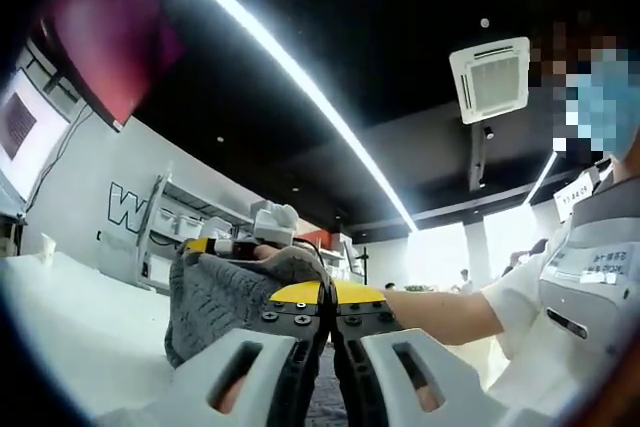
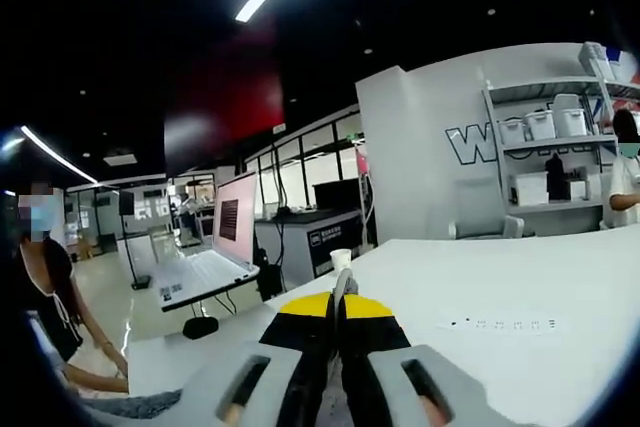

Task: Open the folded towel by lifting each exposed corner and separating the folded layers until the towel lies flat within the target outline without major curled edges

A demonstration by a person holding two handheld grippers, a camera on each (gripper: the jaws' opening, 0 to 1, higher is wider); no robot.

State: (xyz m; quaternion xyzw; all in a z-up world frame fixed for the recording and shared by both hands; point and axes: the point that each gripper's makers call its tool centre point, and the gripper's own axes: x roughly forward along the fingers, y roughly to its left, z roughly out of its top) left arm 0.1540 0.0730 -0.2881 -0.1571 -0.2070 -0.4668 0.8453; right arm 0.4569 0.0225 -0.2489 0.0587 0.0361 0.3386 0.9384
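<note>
My left gripper (image 1: 328,309) is shut, its yellow-tipped jaws pressed together. The grey knitted towel (image 1: 215,297) hangs bunched just left of them, and grey cloth shows in the slit between the jaws lower down. The towel is lifted above the white table (image 1: 80,317). Behind its top, a person's hand (image 1: 288,263) holds what looks like the other gripper's body; I cannot tell its jaws there. My right gripper (image 2: 336,309) is shut too, with a thin grey strip of towel (image 2: 342,287) pinched between the jaw tips. More grey cloth (image 2: 140,405) lies at the lower left.
A person in a white shirt (image 1: 560,297) stands at the right, forearm (image 1: 440,312) reaching in. On the white table (image 2: 520,277) stand a paper cup (image 2: 340,259) and a strip of small marks (image 2: 500,324). A laptop (image 2: 225,237) sits beyond the edge, and another person (image 2: 50,287) stands left.
</note>
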